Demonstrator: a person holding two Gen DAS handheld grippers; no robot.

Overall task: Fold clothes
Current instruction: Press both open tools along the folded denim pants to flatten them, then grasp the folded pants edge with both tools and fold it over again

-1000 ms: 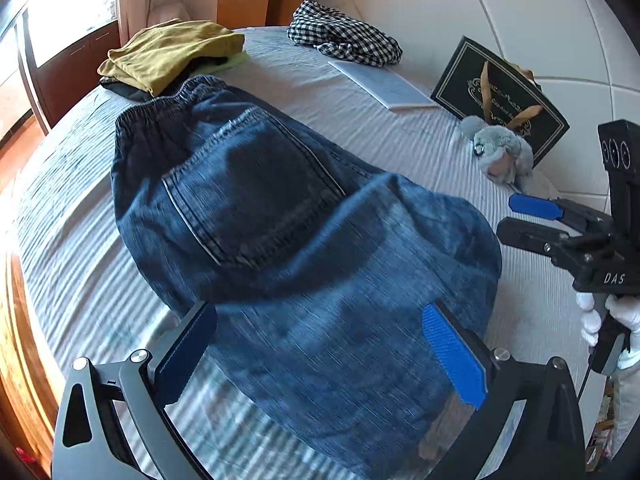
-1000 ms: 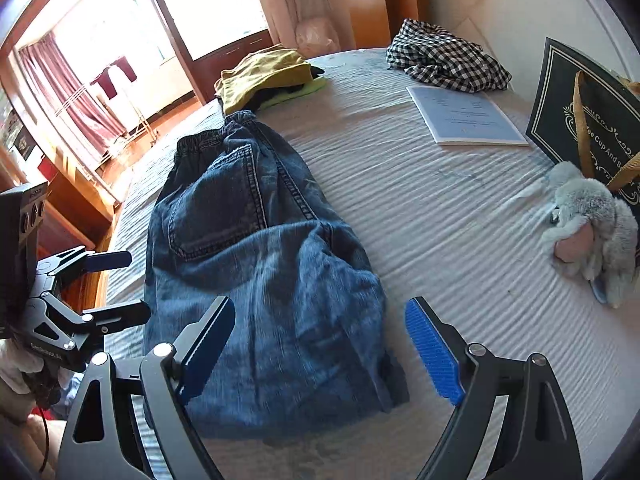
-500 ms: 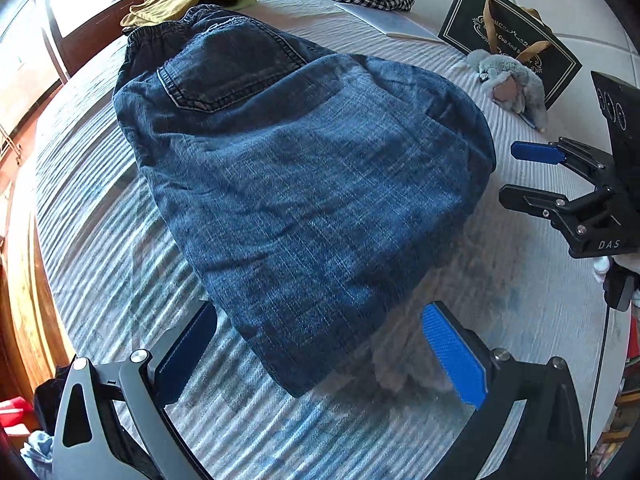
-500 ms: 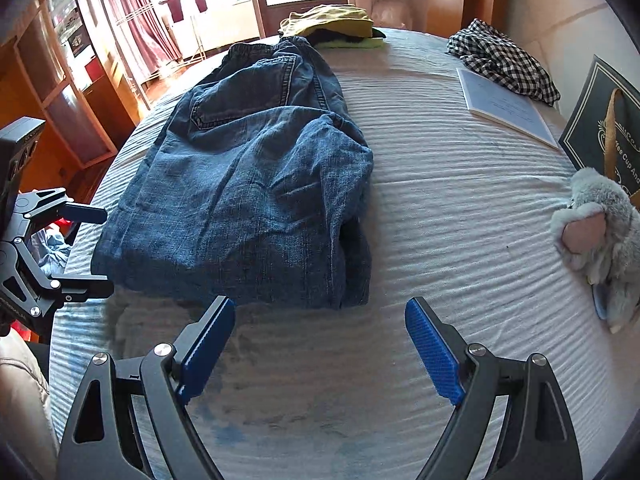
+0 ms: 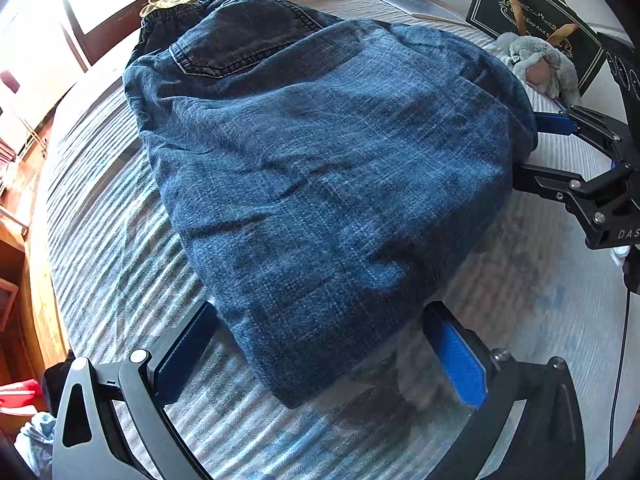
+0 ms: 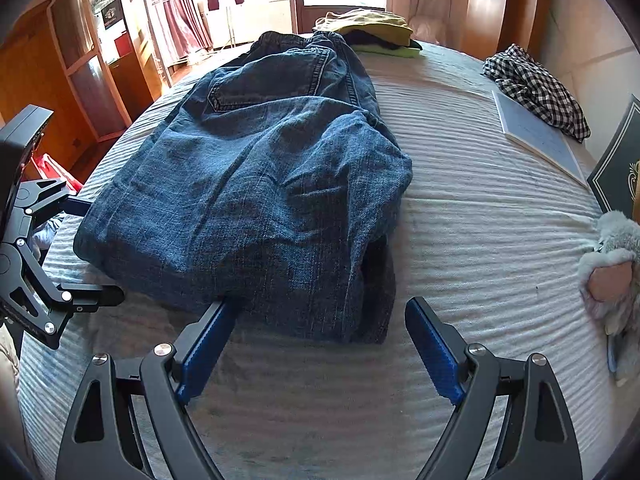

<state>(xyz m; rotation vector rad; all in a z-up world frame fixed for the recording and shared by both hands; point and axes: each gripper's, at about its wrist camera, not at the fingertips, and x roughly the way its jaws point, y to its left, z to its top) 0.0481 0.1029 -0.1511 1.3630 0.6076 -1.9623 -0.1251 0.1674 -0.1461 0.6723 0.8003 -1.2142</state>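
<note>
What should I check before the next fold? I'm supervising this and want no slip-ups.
1. Left gripper open, jaws either side of the near corner of the jeans: ok.
2. Right gripper open at the other near corner: ok.
3. Pads closed on denim: not ok, neither pinches yet.
4. Both layers inside each bite: cannot tell.
5. Jeans flat: not ok, the folded top layer is wrinkled and bulges.
6. Landing path toward the waistband free: ok; the yellow clothes pile lies just beyond it, and the plush toy and booklet lie off to the side.
</note>
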